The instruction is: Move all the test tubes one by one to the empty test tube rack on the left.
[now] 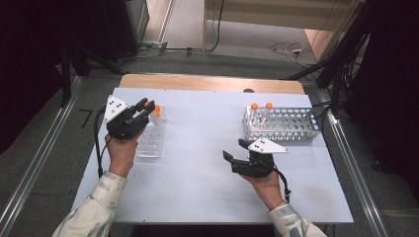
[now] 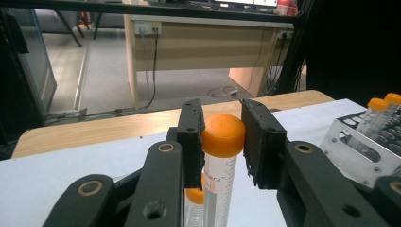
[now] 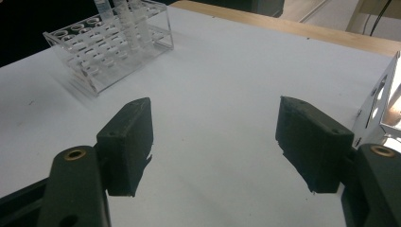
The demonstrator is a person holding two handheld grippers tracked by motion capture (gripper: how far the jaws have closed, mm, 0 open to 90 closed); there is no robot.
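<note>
The left tool point(image 2: 222, 142) is clamped on a clear plastic tube with an orange cap point(image 2: 221, 156) over the clear acrylic rack point(image 1: 149, 143); the right tool point(image 3: 215, 151) hovers, jaws apart, above the white worktop point(image 1: 197, 163).

White table top point(image 1: 197, 163) over a wooden board edge point(image 1: 212, 83), metal perforated rack point(image 1: 286, 126) at the right holding two orange-capped tubes point(image 1: 262, 109), beige desk point(image 2: 203, 42) behind, cables on grey floor point(image 1: 207, 59).
</note>
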